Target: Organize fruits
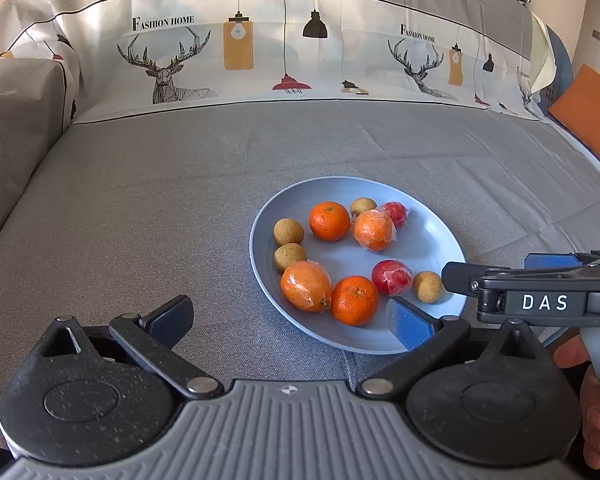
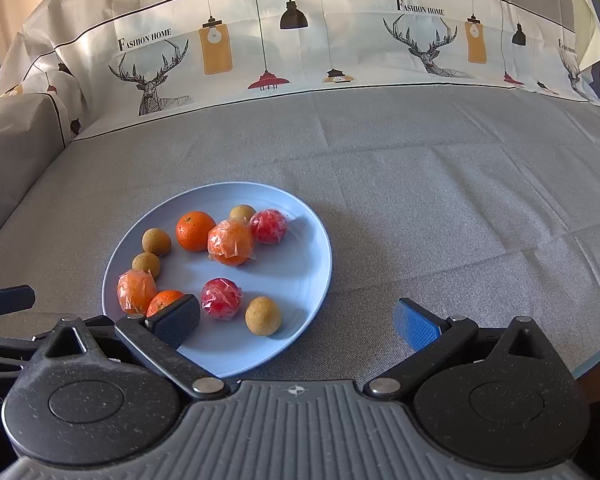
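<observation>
A light blue plate [image 1: 428, 236] [image 2: 300, 264] lies on the grey cloth and holds several fruits: bare oranges [image 1: 329, 221] [image 2: 195, 230], plastic-wrapped oranges [image 1: 306, 286] [image 2: 231, 241], wrapped red fruits [image 1: 392, 277] [image 2: 221, 298] and small brown round fruits [image 1: 428, 287] [image 2: 263, 315]. My left gripper [image 1: 290, 320] is open and empty at the plate's near left edge. My right gripper [image 2: 298, 324] is open and empty over the plate's near right edge. It also shows side-on in the left wrist view [image 1: 540, 296].
The grey cloth [image 1: 140, 208] covers a wide surface. A printed white band with deer and lamps [image 1: 284, 48] rises along the far edge. A grey covered block [image 1: 16, 120] stands at the left. An orange cushion [image 1: 592, 116] lies at the far right.
</observation>
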